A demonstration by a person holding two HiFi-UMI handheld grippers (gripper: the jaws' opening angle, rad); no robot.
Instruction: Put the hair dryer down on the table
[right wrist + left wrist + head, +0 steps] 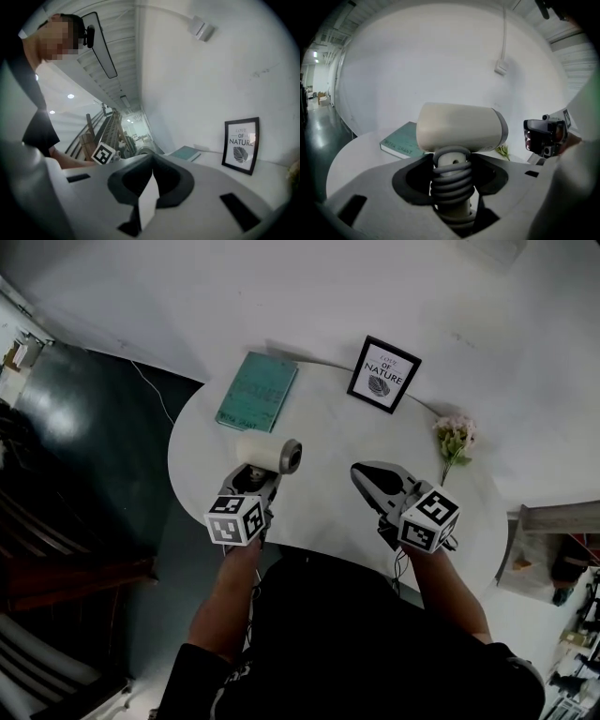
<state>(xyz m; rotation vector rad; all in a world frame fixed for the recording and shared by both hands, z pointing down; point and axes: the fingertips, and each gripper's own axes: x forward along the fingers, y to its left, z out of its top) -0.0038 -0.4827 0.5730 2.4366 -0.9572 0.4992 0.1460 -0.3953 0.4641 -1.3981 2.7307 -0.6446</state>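
The hair dryer (pixel 269 454) has a cream barrel with a grey end, and it points right over the left front of the round white table (pixel 323 432). My left gripper (pixel 259 476) is shut on its handle. In the left gripper view the barrel of the hair dryer (pixel 459 127) lies crosswise above the jaws. A grey cord (pixel 450 180) is coiled round the handle between them. Whether the dryer touches the table cannot be told. My right gripper (pixel 362 472) is shut and holds nothing, a little to the right of the dryer; its jaws meet at the tip (pixel 152 169).
A teal book (pixel 257 391) lies at the back left of the table. A framed "Nature" print (pixel 383 374) stands at the back. A sprig of pink flowers (pixel 455 439) lies to the right. Dark floor (pixel 84 484) lies left of the table, and a white wall (pixel 440 61) rises behind it.
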